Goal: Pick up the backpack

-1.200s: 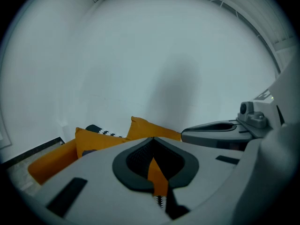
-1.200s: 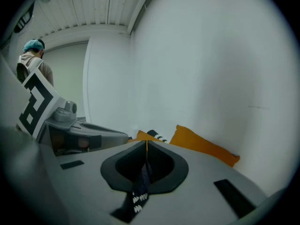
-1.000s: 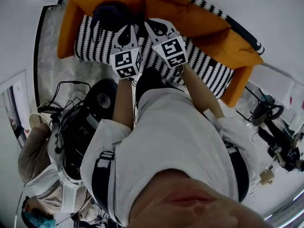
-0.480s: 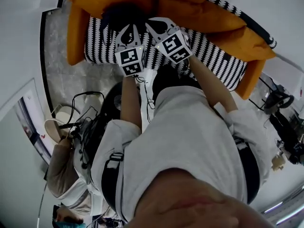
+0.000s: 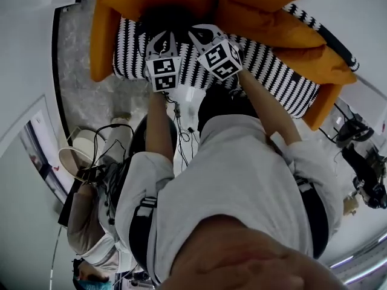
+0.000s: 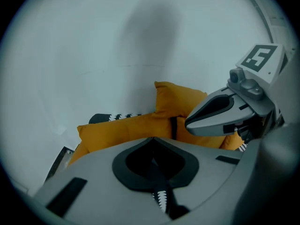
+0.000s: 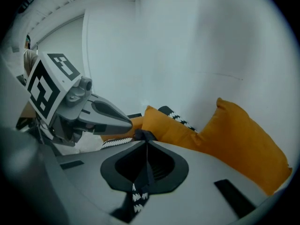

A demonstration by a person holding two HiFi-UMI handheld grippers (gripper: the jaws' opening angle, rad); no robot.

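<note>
backpack (image 5: 171,17) on sofa (image 5: 103,41), just far of both tips | left gripper (image 5: 162,38), right gripper (image 5: 199,30): jaws clenched, empty | right likely nearer

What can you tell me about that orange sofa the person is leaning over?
The sofa is bright orange, with a padded arm at each end and loose orange back cushions. It looks like soft fabric. A black-and-white zigzag cover lies over the seat. It stands on a grey marbled floor with its back to a white wall. A dark backpack rests on the seat against the cushions.
</note>
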